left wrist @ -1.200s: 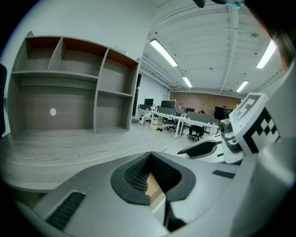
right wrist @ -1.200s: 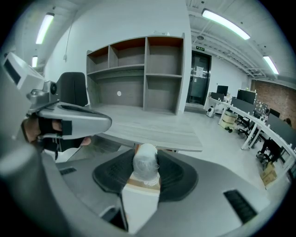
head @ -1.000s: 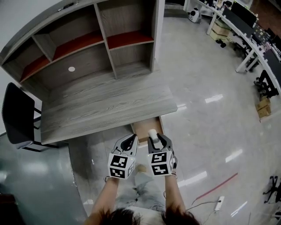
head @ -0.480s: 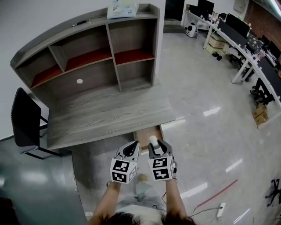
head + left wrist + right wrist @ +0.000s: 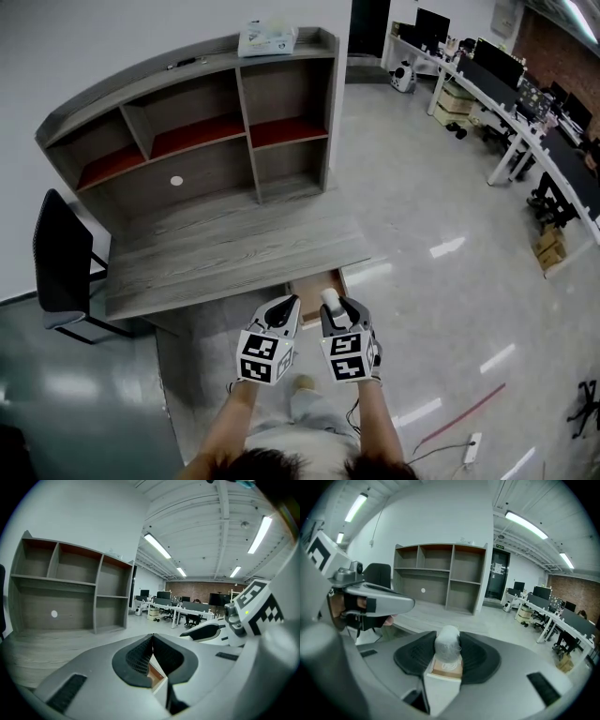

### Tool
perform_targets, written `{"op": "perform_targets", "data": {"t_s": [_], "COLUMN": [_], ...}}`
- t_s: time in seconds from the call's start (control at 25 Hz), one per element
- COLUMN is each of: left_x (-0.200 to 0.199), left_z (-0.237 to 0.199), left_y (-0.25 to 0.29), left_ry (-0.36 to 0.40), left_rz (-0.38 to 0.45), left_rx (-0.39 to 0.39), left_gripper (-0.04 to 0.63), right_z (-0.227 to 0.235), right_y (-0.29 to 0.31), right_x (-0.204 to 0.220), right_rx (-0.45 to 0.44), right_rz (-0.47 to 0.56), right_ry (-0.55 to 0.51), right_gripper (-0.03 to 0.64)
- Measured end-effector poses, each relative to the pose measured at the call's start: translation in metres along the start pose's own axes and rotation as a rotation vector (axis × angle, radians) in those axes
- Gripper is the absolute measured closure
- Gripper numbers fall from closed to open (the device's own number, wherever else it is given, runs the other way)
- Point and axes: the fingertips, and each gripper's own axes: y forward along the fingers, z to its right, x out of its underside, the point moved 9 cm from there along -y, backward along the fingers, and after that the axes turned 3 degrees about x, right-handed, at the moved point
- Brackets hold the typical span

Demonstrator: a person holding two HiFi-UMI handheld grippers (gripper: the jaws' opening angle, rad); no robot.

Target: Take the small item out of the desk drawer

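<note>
Right in front of the desk (image 5: 225, 253), over the pulled-out drawer (image 5: 317, 281), the right tool (image 5: 336, 309) has the small white item (image 5: 330, 298) pinched between its two dark pads. The jaws stand wide because the item fills the gap. It's clear of the drawer, held up in the air with its rounded top poking above the pads.

The left tool (image 5: 281, 311) is just beside it, jaws closed together with nothing in them.

From the right gripper view the small white item (image 5: 447, 644) looks like a smooth little dome, maybe wrapped in something thin and crinkly, hard to say. My guess is it's light and fairly firm, since it doesn't look squashed, but that rounded skin could be slippery. The grip sits on its lower sides, which seems the sensible place, because up near the curved top it'd probably squirt out. I'd go with gentle, steady pressure.
</note>
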Motion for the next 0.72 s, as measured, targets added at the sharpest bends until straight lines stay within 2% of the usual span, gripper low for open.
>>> {"op": "perform_targets", "data": {"t_s": [0.32, 0.72], "left_x": [-0.01, -0.014], "left_z": [0.007, 0.017], "left_y": [-0.023, -0.054], "left_ry": [0.006, 0.018], "left_rz": [0.02, 0.034], "left_rx": [-0.002, 0.018], "left_gripper": [0.578, 0.578], "right_z": [-0.009, -0.02], "right_y": [-0.022, -0.053], "right_x": [-0.011, -0.016], "right_rx": [0.001, 0.017], "right_rz": [0.039, 0.102], "right_ry": [-0.016, 0.02], "right_gripper": [0.449, 0.449]}}
